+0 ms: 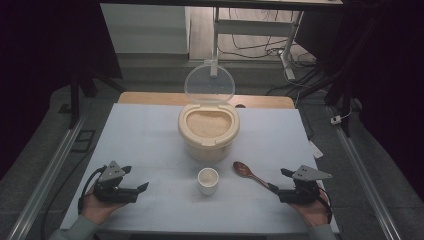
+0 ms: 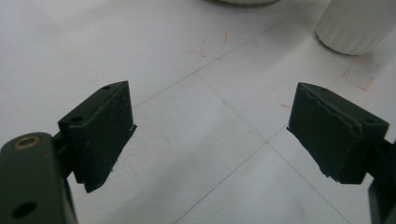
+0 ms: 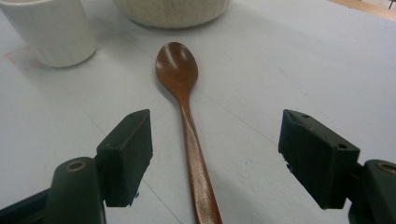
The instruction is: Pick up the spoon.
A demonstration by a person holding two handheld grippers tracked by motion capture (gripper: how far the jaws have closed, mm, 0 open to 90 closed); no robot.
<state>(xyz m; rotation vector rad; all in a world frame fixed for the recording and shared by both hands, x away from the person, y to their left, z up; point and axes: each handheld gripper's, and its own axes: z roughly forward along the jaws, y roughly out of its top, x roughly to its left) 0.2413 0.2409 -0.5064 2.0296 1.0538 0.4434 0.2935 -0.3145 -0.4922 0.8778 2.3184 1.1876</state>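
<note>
A cream rice container point(image 1: 208, 131) stands mid-table with its clear lid point(image 1: 209, 83) flipped up, rice showing inside. In front of it sits a small white cup point(image 1: 208, 180) point(image 2: 357, 23) point(image 3: 51, 30). A brown wooden spoon point(image 1: 250, 175) point(image 3: 187, 112) lies right of the cup, bowl toward the container. My right gripper point(image 1: 278, 184) point(image 3: 215, 154) is open, its jaws either side of the spoon's handle without touching it. My left gripper point(image 1: 134, 179) point(image 2: 212, 135) is open at the front left over bare table, nothing between its jaws.
A white sheet point(image 1: 145, 135) with thin grid lines and red marks covers the table. The wooden table edge point(image 1: 150, 98) shows behind it. Metal rails point(image 1: 47, 175) run along both sides. A desk frame and cables point(image 1: 260, 45) stand on the floor beyond.
</note>
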